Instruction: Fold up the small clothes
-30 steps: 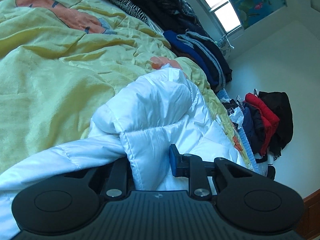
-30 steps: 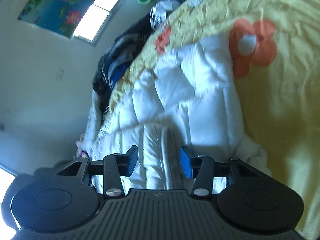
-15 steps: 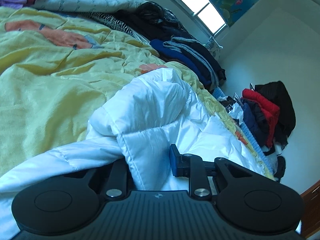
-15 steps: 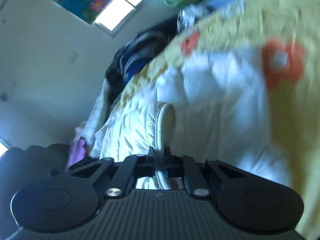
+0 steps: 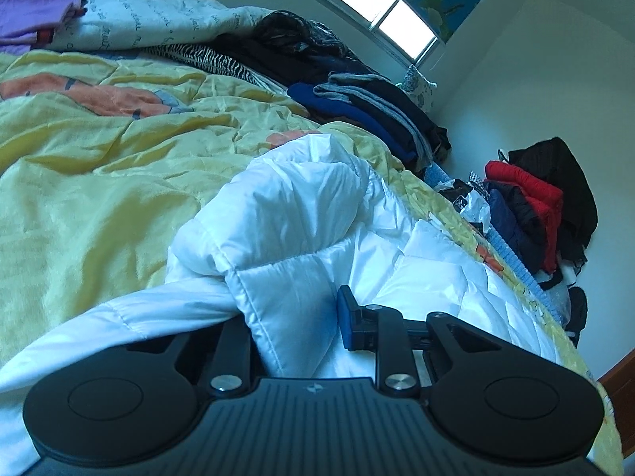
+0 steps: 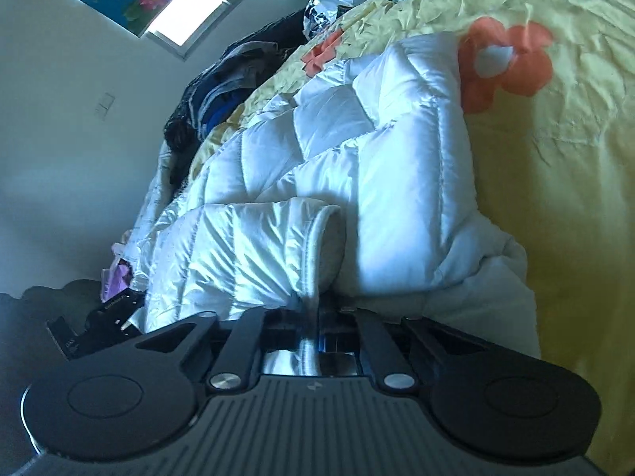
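A white quilted jacket (image 5: 301, 206) lies crumpled on a yellow flowered bedspread (image 5: 99, 182). My left gripper (image 5: 293, 317) is shut on a thick fold of it; the fold hides the left finger, and the blue pad of the right finger (image 5: 344, 317) presses the fabric. In the right wrist view the same jacket (image 6: 377, 158) spreads across the bedspread (image 6: 575, 166). My right gripper (image 6: 313, 313) pinches its piped edge (image 6: 313, 246), which stands up from between the jaws. Those jaws are opening slightly, with the edge still between them.
Stacks of dark folded clothes (image 5: 377, 111) line the bed's far side under the window (image 5: 381, 12). Red and black garments (image 5: 543, 202) are heaped against the wall. A purple cloth (image 5: 35, 12) lies on a printed quilt at the far left.
My right gripper, open over the jacket a second ago, has closed on its edge and pulled it up. The left wrist view has rolled while that grip stayed the same.
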A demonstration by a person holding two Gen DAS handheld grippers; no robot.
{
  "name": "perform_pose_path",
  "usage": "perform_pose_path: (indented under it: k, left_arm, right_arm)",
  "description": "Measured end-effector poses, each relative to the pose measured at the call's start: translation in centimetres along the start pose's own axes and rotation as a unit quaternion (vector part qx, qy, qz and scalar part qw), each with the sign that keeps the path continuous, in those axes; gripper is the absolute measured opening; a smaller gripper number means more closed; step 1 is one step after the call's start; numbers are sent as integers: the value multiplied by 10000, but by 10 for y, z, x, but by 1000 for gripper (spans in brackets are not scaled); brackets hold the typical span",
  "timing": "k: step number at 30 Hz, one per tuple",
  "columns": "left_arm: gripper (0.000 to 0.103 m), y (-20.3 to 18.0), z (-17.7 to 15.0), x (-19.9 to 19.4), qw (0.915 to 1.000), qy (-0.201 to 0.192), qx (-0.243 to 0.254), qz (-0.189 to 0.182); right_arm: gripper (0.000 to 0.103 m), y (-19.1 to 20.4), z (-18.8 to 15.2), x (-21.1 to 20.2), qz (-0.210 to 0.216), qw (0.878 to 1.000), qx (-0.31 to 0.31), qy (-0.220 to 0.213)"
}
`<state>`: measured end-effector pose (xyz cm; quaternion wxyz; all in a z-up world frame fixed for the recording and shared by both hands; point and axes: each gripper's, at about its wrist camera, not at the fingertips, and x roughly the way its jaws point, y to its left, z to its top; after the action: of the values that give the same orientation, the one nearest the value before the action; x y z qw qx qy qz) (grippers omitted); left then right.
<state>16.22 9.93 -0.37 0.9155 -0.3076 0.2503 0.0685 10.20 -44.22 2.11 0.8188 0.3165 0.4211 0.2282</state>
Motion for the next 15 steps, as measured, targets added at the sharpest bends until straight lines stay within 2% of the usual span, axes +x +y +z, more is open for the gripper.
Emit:
perform_pose_path:
  k: [1, 3, 4, 5, 8, 10, 12, 13, 14, 15]
  left_arm:
    - [29, -1, 1, -4, 10000, 33, 25, 21]
    - [45, 1, 5, -21, 9999, 47, 93, -105]
    - [60, 2, 6, -33, 9998, -1, 123, -185]
    - [69, 2, 6, -48, 9996, -91, 189, -201]
    - [70, -6, 8, -88, 9955, -396, 803, -315]
    - [70, -17, 11, -105, 9896, -658, 1180, -486]
    - [70, -36, 14, -105, 9791, -958, 1717, -522]
    - [70, -45, 16, -99, 9743, -1088, 1914, -473]
    - [70, -52, 17, -88, 9723, -1133, 2005, -410]
    - [70, -59, 19, -74, 9720, -1068, 2063, -341]
  right_arm:
    - [19, -2, -1, -4, 56, 9999, 127, -42]
    - [28, -4, -1, -19, 78, 9993, 292, -216]
    - [29, -2, -2, -30, 54, 9989, 255, -390]
    - [28, 0, -3, -44, -19, 9979, 179, -625]
    - [28, 19, -5, -82, -484, 9887, -423, -1354]
    - [30, 45, -7, -98, -819, 9728, -1158, -1832]
    - [41, 67, -4, -97, -804, 9637, -1680, -1912]
    - [51, 76, -2, -89, -711, 9634, -1823, -1832]
    - [61, 83, 0, -79, -591, 9645, -1943, -1689]
    - [64, 90, 3, -66, -481, 9663, -2038, -1497]
